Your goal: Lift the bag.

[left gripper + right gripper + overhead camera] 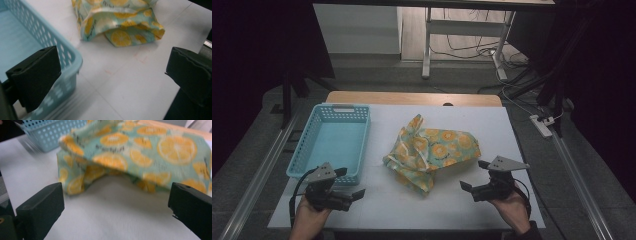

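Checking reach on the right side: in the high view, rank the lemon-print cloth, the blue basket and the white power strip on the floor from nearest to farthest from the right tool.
1. Lemon-print cloth, just left of the right tool.
2. White power strip, on the floor, up and to the right.
3. Blue basket, far left on the table.

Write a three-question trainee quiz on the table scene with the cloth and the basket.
1. True or false: the crumpled orange-slice-print fabric cloth lies inside the light blue perforated plastic basket.
2. Which gripper is nearer the basket: A) left gripper B) right gripper?
3. Fill in: both grippers' jaws are ____ and hold nothing.

Key: 1 false, it lies on the white table beside the basket; 2 A; 3 open.
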`<state>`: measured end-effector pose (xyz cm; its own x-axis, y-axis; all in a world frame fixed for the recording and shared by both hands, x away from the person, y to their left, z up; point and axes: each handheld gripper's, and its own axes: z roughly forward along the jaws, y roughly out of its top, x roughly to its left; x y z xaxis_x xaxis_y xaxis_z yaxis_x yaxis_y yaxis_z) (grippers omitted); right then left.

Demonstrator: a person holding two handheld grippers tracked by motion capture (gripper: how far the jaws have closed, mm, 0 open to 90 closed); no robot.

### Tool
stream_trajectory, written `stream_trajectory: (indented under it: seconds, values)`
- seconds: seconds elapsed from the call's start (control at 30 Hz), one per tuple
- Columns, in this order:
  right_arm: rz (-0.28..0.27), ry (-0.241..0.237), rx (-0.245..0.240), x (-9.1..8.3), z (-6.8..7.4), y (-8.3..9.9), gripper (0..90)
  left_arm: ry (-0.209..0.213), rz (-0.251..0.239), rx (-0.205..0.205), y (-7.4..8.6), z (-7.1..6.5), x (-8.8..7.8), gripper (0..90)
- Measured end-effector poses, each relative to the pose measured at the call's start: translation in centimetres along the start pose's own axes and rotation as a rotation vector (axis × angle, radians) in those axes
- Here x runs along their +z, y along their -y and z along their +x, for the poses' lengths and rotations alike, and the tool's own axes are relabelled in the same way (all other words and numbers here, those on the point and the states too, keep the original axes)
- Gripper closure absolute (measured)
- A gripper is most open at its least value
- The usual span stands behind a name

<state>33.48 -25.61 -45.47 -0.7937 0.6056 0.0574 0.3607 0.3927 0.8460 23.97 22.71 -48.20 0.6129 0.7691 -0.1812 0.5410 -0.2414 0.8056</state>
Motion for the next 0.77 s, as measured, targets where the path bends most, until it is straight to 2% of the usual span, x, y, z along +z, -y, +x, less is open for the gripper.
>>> stream_trajectory:
  seconds: [0.13, 0.33, 0.4, 0.5, 0.6, 0.63, 0.67, 0.77]
  values:
    - [0.019, 0.067, -0.013, -1.1, 0.5, 1.7, 0.1, -0.032, 0.000, -0.023, 1.8, -0.1, -1.2, 0.0]
    - [0.065, 0.140, 0.020, -2.5, 0.4, 4.5, 0.1, -0.111, 0.028, -0.053, 4.8, -0.2, -2.6, 0.0]
    - [0.088, 0.149, 0.046, -2.8, 0.3, 5.4, 0.1, -0.124, 0.047, -0.062, 5.5, -0.1, -2.8, 0.0]
    - [0.133, 0.156, 0.069, -3.1, 0.3, 6.5, 0.1, -0.174, 0.089, -0.065, 6.3, 0.2, -2.9, 0.0]
    - [0.165, 0.153, 0.084, -3.3, 0.3, 7.3, 0.1, -0.186, 0.087, -0.089, 6.5, 0.4, -3.2, 0.0]
    - [0.183, 0.150, 0.088, -3.3, 0.3, 7.4, 0.1, -0.191, 0.100, -0.093, 6.5, 0.4, -3.2, 0.0]
    - [0.186, 0.153, 0.086, -3.3, 0.3, 7.4, 0.1, -0.198, 0.117, -0.103, 6.5, 0.5, -3.0, 0.0]
    - [0.195, 0.156, 0.078, -3.2, 0.4, 7.4, 0.1, -0.196, 0.126, -0.117, 6.4, 0.6, -2.9, 0.0]
